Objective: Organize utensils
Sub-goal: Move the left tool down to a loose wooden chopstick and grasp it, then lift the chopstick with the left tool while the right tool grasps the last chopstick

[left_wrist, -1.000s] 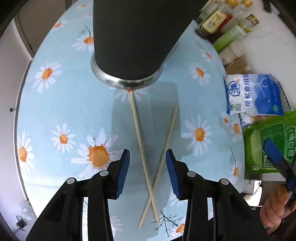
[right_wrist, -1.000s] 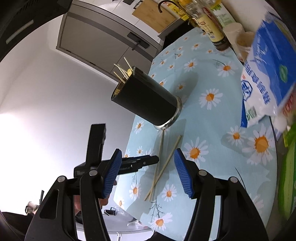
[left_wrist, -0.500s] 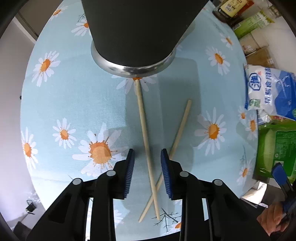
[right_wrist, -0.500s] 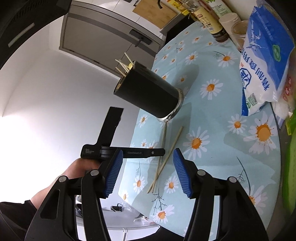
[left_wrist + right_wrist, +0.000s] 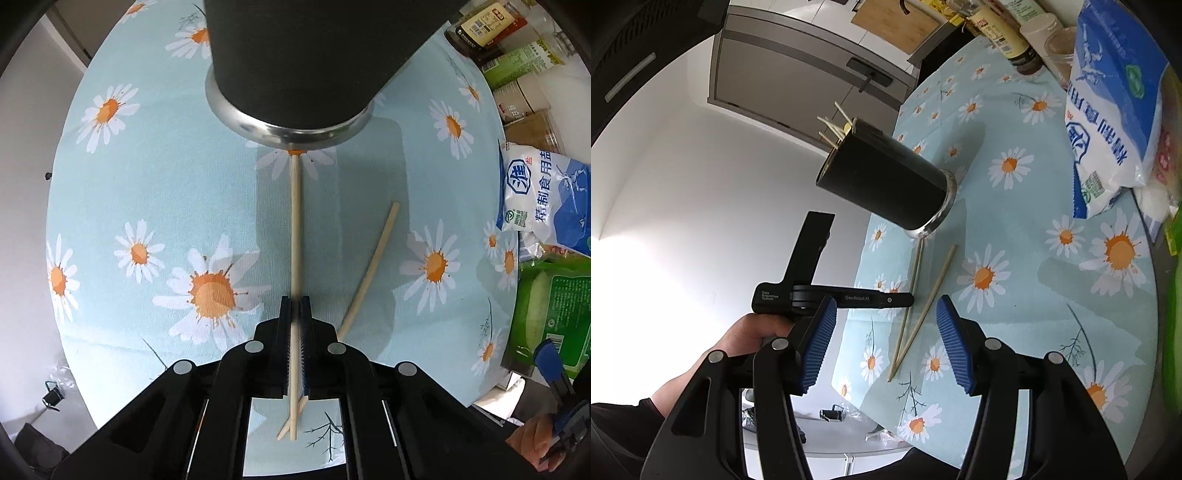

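Observation:
Two wooden chopsticks lie crossed on the daisy tablecloth (image 5: pixel 129 184). My left gripper (image 5: pixel 294 306) is shut on the straight chopstick (image 5: pixel 294 221), whose far end touches the foot of the black utensil holder (image 5: pixel 306 55). The other chopstick (image 5: pixel 373 266) lies slanted to the right, free. In the right wrist view the holder (image 5: pixel 882 184) stands with several chopsticks sticking out of its top, and both chopsticks (image 5: pixel 923 302) lie in front of it. My right gripper (image 5: pixel 886 332) is open and empty, held above the table's near edge. The left gripper (image 5: pixel 901 300) shows there from the side.
A blue and white salt bag (image 5: pixel 543 199) and a green packet (image 5: pixel 550 314) lie at the right edge. Sauce bottles (image 5: pixel 487 26) and jars stand at the back right. The round table's edge (image 5: pixel 70 332) drops off to the left and front.
My left gripper has moved forward and closed from wide open onto the straight chopstick. The right gripper has stayed open and shifted only slightly.

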`<state>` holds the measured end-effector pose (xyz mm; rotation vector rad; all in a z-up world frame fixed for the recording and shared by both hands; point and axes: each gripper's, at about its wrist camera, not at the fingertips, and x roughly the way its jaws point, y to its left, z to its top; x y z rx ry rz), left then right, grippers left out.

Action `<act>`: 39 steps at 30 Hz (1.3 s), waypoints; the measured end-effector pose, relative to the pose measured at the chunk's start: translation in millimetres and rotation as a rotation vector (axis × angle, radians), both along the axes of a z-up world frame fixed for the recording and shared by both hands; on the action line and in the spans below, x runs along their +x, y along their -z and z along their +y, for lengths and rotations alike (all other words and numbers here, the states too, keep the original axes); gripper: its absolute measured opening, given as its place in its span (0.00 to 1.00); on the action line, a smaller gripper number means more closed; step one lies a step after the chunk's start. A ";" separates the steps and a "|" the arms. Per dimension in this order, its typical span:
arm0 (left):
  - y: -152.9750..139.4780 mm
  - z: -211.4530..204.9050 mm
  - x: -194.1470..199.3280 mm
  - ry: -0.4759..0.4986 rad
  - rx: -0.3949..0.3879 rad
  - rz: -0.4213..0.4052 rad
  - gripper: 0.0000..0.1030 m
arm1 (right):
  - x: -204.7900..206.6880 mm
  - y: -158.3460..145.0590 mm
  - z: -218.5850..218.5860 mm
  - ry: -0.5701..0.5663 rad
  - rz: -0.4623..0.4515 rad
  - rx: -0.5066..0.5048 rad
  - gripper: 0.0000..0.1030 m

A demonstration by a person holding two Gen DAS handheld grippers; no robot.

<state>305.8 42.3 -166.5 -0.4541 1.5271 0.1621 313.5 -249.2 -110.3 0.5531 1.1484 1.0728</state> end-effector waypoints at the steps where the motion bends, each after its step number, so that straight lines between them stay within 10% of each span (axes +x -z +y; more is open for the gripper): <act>1: -0.8 0.7 -2.7 -0.008 -0.003 -0.005 0.03 | -0.1 0.3 1.6 -0.005 0.001 0.000 0.56; 11: -35.9 14.0 -44.4 -0.067 -0.031 -0.114 0.03 | 2.2 0.3 28.5 -0.044 0.051 -0.072 0.56; 23: -71.3 45.4 -85.0 -0.047 -0.028 -0.327 0.03 | 29.6 31.3 94.5 0.026 0.297 -0.323 0.45; 39: -76.8 92.6 -118.5 0.042 -0.127 -0.506 0.03 | 36.7 51.1 158.5 0.118 0.317 -0.760 0.26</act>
